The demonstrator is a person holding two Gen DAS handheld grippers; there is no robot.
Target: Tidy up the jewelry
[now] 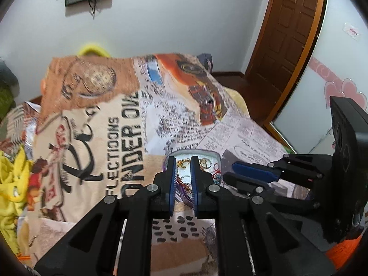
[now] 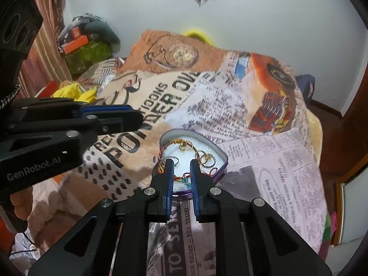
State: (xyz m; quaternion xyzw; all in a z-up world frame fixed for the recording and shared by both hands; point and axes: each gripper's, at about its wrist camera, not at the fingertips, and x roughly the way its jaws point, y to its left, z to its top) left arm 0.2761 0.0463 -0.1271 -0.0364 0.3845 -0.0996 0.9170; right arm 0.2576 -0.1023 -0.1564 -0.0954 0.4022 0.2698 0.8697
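A small purple-rimmed tin [image 2: 222, 155] with a white lining lies on the printed blanket; it also shows in the left wrist view [image 1: 216, 155]. In it lie gold rings [image 2: 205, 157], a thin gold chain [image 2: 184, 147] and a red-orange braided bracelet [image 2: 181, 178]. My right gripper [image 2: 181, 163] is open, its fingertips over the tin's near half, nothing between them. My left gripper [image 1: 182, 161] is open over the same tin, with jewelry [image 1: 184, 180] visible in the gap. Each gripper shows in the other's view: the left [image 2: 135, 117], the right [image 1: 230, 172].
The printed blanket [image 2: 253, 126] covers a bed. Yellow clothes [image 1: 11, 172] lie at its left edge. Boxes and bags [image 2: 87, 46] are stacked in the far left corner. A brown door [image 1: 287, 34] stands at the right, next to a mirrored panel [image 1: 322, 103].
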